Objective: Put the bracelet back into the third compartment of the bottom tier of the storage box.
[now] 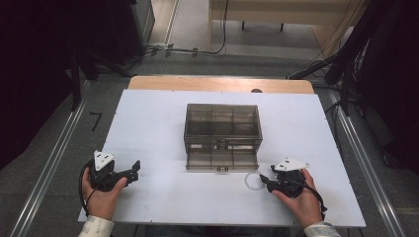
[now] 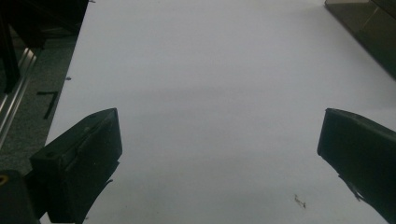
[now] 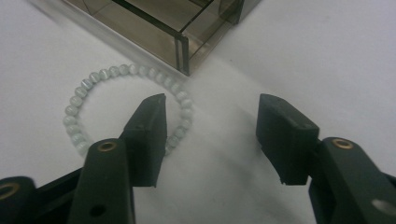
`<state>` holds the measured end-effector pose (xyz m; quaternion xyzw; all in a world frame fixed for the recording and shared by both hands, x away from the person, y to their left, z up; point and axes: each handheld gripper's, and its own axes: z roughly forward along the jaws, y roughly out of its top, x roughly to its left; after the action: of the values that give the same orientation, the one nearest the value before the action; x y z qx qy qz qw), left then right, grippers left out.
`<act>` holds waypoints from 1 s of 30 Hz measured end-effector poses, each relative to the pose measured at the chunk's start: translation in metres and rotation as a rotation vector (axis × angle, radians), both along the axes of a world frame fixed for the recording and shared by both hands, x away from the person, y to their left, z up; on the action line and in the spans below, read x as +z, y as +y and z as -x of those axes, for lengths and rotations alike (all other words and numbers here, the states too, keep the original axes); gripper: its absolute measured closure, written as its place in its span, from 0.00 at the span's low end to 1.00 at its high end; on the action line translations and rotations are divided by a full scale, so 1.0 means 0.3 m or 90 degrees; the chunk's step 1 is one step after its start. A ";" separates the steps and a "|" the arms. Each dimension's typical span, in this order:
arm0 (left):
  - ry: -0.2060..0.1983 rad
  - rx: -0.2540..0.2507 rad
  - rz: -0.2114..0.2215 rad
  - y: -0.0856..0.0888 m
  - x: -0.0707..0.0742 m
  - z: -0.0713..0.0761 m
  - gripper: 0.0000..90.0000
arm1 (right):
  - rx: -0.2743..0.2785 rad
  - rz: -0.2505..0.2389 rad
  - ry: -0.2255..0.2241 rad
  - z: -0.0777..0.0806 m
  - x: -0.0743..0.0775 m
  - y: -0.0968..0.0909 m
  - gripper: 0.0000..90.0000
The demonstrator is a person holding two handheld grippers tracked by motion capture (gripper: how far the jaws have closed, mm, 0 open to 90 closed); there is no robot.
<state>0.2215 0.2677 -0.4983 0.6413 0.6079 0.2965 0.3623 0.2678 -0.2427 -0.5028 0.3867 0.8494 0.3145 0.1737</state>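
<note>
Looking down at my rig: both hands wear pale, patterned sleeve cuffs. Each holds a chunky matte-black gripper, the left gripper (image 1: 132,169) and right gripper (image 1: 265,177) alike, with a light grey three-cornered plate on top dotted with small dark holes. A black cable loops off the back of each. Up close, the jaws are blocky black wedges with flat ends, hung on black arms with brass-coloured rivets at the pivots, plus a plain hole or two.

No readable text, labels, brands or numbers anywhere: board, box and grippers bear none.
</note>
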 end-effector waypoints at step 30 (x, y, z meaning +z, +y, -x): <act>0.002 0.001 0.004 0.000 -0.001 0.000 0.00 | 0.027 -0.015 -0.002 0.018 -0.004 0.010 0.93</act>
<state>0.2215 0.2676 -0.4987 0.6405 0.6098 0.2937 0.3628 0.2625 -0.2397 -0.5039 0.3700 0.8534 0.3287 0.1640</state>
